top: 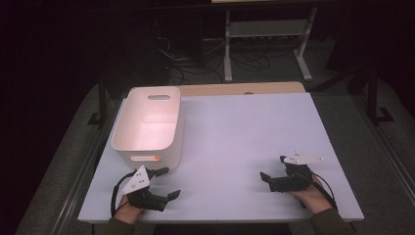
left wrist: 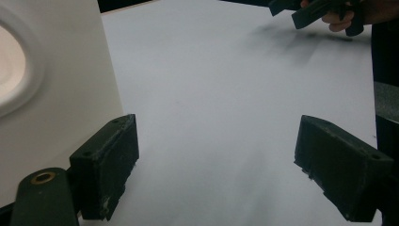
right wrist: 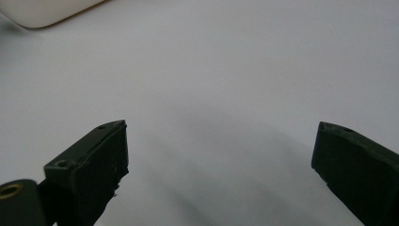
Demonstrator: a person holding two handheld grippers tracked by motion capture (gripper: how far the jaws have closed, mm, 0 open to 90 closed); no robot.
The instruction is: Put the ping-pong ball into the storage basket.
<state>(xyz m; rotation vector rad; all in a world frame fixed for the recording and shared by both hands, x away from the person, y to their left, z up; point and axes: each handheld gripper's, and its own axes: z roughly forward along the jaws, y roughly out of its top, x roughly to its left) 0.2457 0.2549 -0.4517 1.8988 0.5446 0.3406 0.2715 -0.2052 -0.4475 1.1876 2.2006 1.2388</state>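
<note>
Resting at the near edge of the white tabletop (top: 235,142), the left gripper (top: 165,183) sits just beside the empty white plastic bin (top: 147,125), jaws wide and holding nothing; a careless swing could knock it. Its own view shows the bin wall (left wrist: 70,94) close. The right gripper's (right wrist: 219,160) view: spread, empty. No writing legible.

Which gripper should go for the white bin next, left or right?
Left. The left gripper sits just in front of the white bin, jaws open, and the bin's wall lies right beside one jaw in the left gripper view. The right gripper, also open, is well off across the table.
</note>
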